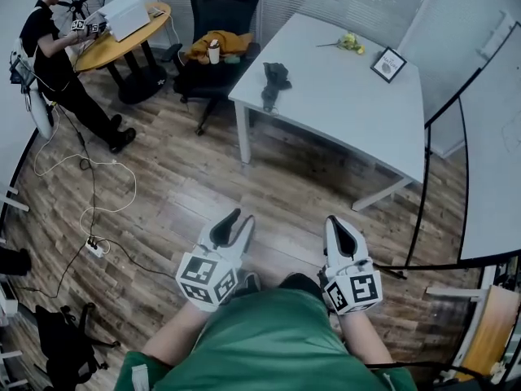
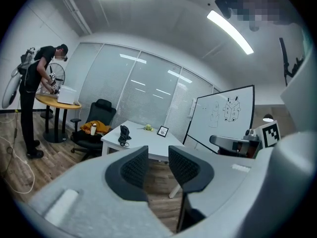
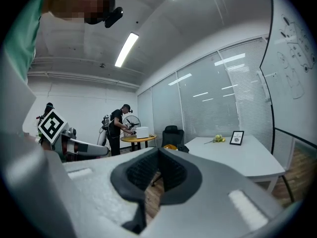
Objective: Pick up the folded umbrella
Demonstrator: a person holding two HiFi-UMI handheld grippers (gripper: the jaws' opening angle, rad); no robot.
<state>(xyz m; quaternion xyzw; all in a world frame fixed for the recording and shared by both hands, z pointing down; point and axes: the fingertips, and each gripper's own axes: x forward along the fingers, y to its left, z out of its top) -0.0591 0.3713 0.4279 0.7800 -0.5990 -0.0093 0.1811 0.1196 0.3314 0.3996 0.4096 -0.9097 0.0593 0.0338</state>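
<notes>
The wood floor (image 1: 203,186) fills most of the head view, and a wide stretch of it lies between the person and everything else. The white table (image 1: 342,96) is the biggest piece of furniture, far and to the right. A black office chair (image 1: 220,23) with clothes piled on its seat is pushed up near the table's far left corner. Farther left, another person (image 1: 53,55) bends over a round wooden table (image 1: 122,43).

Both tongs are held low and near, pointing toward the white table and well apart from it. The left gripper (image 1: 234,222) has its jaws a little apart with only floor showing between them. The right gripper (image 1: 340,233) has its jaws together and holds nothing.

The folded umbrella (image 1: 275,84) is a dark, crumpled bundle lying flat close to the table's left edge, its near end almost at the rim. A small picture frame (image 1: 388,63) and a few yellow flowers (image 1: 350,41) sit at the far right of the table, well clear of it.

The step in hand looks like the approach. It would go best by closing on the table's left side, staying clear of the chair. One pair of jaws should be spread wide before arriving. They should close across the thick middle of the bundle, not on loose fabric or the strap, which would likely slip or sag. The table rim is near, so a slightly downward reach seems safer.
</notes>
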